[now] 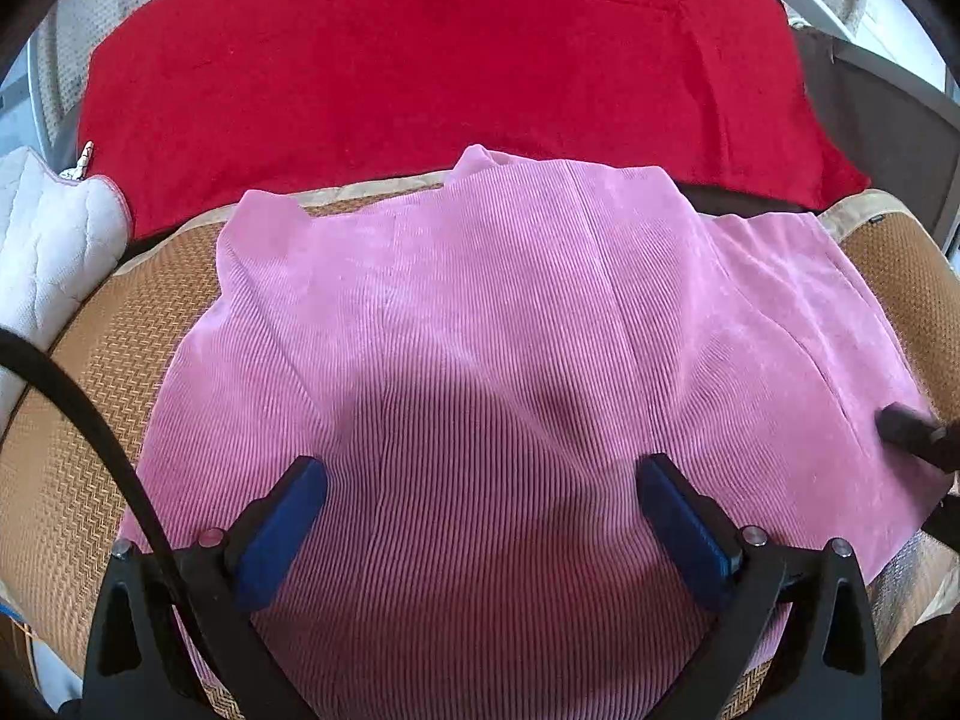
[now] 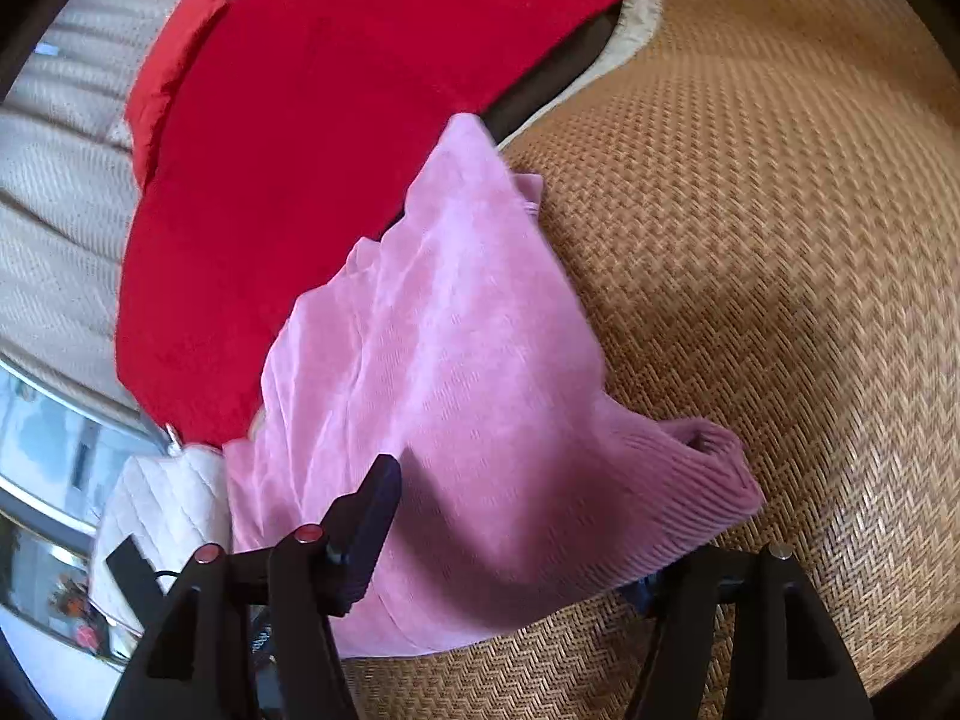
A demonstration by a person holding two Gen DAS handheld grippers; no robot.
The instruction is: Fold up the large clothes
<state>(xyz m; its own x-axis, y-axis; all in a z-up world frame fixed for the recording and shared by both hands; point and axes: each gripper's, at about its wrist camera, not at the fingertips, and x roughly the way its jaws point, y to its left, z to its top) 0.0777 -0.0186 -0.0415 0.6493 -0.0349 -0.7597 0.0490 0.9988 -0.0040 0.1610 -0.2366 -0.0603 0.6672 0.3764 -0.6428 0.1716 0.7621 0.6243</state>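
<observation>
A pink ribbed garment [image 1: 480, 300] lies spread on a woven tan mat [image 1: 78, 420], folded in on itself with a sleeve or hem flap at the right. My left gripper [image 1: 480, 468] hovers over its near part, open wide, blue pads apart with nothing pinched. In the right wrist view the same garment [image 2: 432, 330] shows a ribbed cuff opening [image 2: 708, 444]. My right gripper [image 2: 510, 516] straddles the garment's near edge: one finger [image 2: 372, 516] rests above the cloth, the other is hidden under it, and the jaws stand well apart. One right gripper finger [image 1: 912, 432] shows at the garment's right edge.
A red blanket [image 1: 420, 60] covers the area beyond the mat and touches the garment's far edge [image 2: 300, 150]. A white quilted cushion [image 1: 42, 240] sits at the left. Bare woven mat [image 2: 750, 240] stretches to the right of the garment. A black strap [image 1: 72, 408] crosses the left foreground.
</observation>
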